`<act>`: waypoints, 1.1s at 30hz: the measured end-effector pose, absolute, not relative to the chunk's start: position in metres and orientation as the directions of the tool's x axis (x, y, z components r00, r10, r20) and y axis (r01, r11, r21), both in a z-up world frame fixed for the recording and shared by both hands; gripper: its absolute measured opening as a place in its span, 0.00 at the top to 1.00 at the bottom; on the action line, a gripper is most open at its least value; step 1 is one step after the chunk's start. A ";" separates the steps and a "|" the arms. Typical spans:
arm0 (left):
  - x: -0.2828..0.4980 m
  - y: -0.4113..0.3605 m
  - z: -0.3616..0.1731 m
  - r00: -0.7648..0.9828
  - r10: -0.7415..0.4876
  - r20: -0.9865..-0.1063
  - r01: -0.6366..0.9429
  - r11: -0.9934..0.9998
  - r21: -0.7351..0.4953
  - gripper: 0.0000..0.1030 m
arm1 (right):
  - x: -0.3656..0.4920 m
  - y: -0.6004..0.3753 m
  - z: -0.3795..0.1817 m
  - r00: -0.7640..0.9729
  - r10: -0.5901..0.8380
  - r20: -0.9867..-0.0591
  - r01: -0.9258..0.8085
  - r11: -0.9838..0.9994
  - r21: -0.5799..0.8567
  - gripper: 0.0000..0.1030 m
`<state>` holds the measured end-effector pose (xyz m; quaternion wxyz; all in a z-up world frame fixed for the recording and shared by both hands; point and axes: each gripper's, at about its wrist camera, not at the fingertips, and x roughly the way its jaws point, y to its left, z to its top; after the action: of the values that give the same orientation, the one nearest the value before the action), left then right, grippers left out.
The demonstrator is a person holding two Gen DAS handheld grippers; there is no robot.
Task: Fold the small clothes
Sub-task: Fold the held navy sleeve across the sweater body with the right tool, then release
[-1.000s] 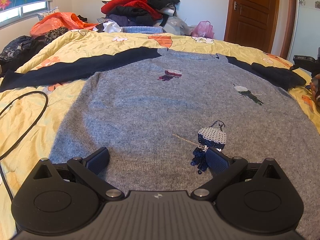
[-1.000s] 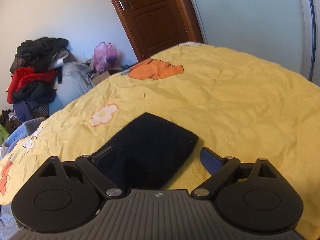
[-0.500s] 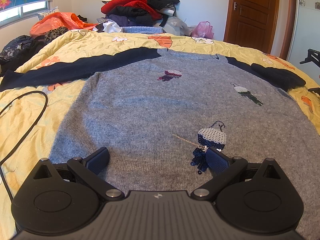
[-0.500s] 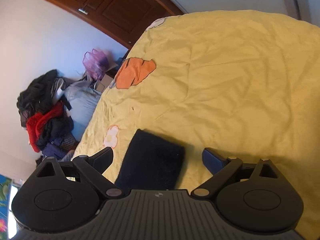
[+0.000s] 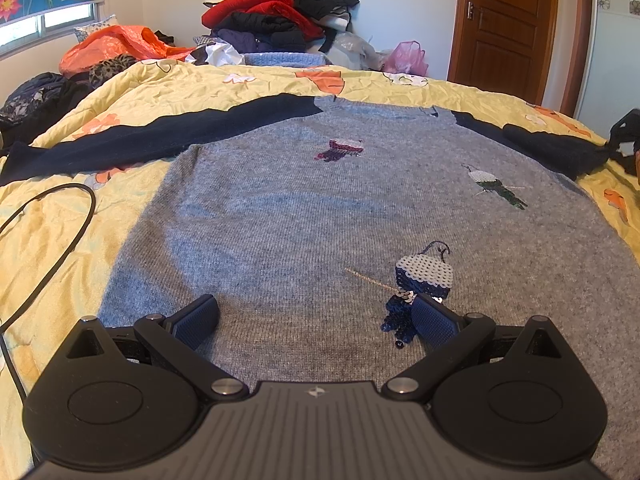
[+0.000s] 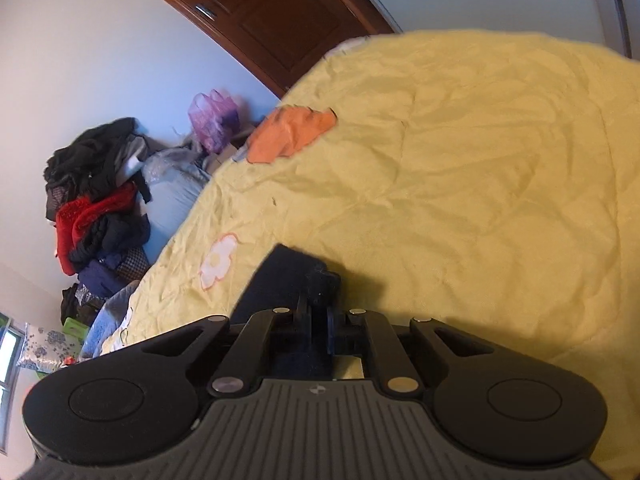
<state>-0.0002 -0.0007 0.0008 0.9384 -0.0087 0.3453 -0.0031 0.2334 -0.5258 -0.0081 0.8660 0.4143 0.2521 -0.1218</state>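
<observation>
Right gripper (image 6: 318, 330) clenched on navy sleeve cuff (image 6: 292, 276) at sweater's (image 5: 340, 216) far right; sleeve axis runs leftward toward body; left gripper (image 5: 316, 314) released, near hem.

Sweater (image 5: 320, 216): grey knit body, navy sleeves.
Sequin motifs on sweater (image 5: 424, 280) — white and navy near hem; magenta-purple one near collar; white and dark green one toward right shoulder.
Quilt (image 5: 52, 248): pale yellow, printed with orange and white flowers outlined in orange.
Clothes pile (image 5: 276, 12): red, black, dark purple.
Bag (image 5: 408, 58) by door: pink, translucent.
Door (image 5: 508, 20): reddish-brown wood.
Cable (image 5: 60, 256): black.
Left gripper (image 5: 316, 314) — black body, navy textured pads.
Right gripper (image 6: 318, 326): black body.
</observation>
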 end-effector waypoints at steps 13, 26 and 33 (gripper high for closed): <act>0.000 0.003 0.001 0.766 -0.025 -0.643 -0.001 0.999 -0.040 0.00 | 0.181 -0.439 0.080 0.954 0.053 -0.295 0.123 0.829 0.546 0.87; -0.001 0.005 0.001 0.769 -0.027 -0.639 -0.005 0.999 -0.047 0.00 | 0.199 -0.206 0.028 0.828 0.372 -0.419 -0.137 0.860 0.492 0.87; 0.001 0.002 0.002 0.764 -0.025 -0.644 0.006 0.999 -0.032 0.00 | 0.167 -0.205 0.010 0.795 0.403 -0.454 -0.105 0.828 0.551 0.64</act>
<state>0.0010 0.0024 0.0020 0.9391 -0.0142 0.3432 -0.0083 0.1665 -0.2049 0.0103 0.9115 0.2581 0.2885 0.1391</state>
